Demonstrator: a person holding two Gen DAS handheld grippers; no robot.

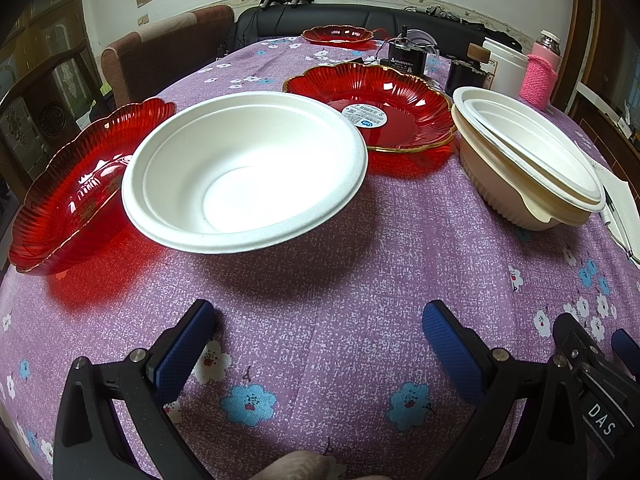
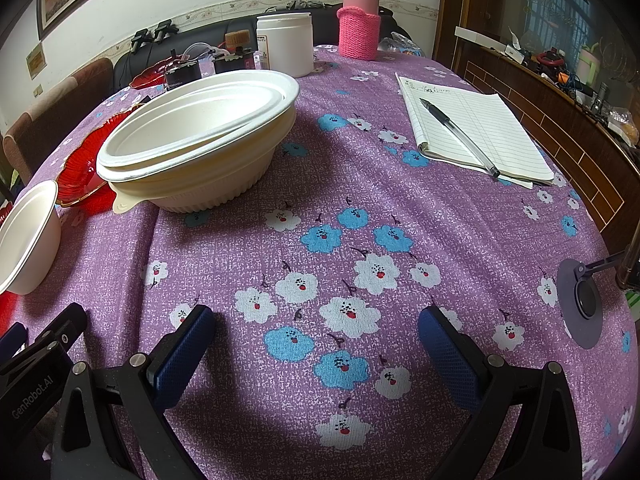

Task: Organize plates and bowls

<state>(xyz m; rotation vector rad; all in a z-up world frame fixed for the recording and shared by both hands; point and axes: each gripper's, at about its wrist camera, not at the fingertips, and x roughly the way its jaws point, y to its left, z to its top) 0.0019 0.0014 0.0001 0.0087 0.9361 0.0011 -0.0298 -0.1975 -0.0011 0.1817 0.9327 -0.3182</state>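
A white paper bowl [image 1: 244,168] sits on the purple flowered tablecloth straight ahead of my left gripper [image 1: 320,336], which is open and empty. Red glass plates lie around it: one at the left [image 1: 72,192], one behind it [image 1: 400,104], a third at the far end [image 1: 336,35]. A stack of cream and white bowls [image 1: 528,156] stands at the right. In the right wrist view the same stack [image 2: 200,140] is ahead to the left, and the white bowl [image 2: 28,236] is at the left edge. My right gripper [image 2: 316,332] is open over bare cloth.
A lined notepad [image 2: 476,132] with a pen [image 2: 460,136] lies at the right. A white jar [image 2: 285,44], a pink knitted bottle [image 2: 359,28] and small dark devices [image 1: 408,60] stand at the far side. Chairs and a dark sofa surround the table.
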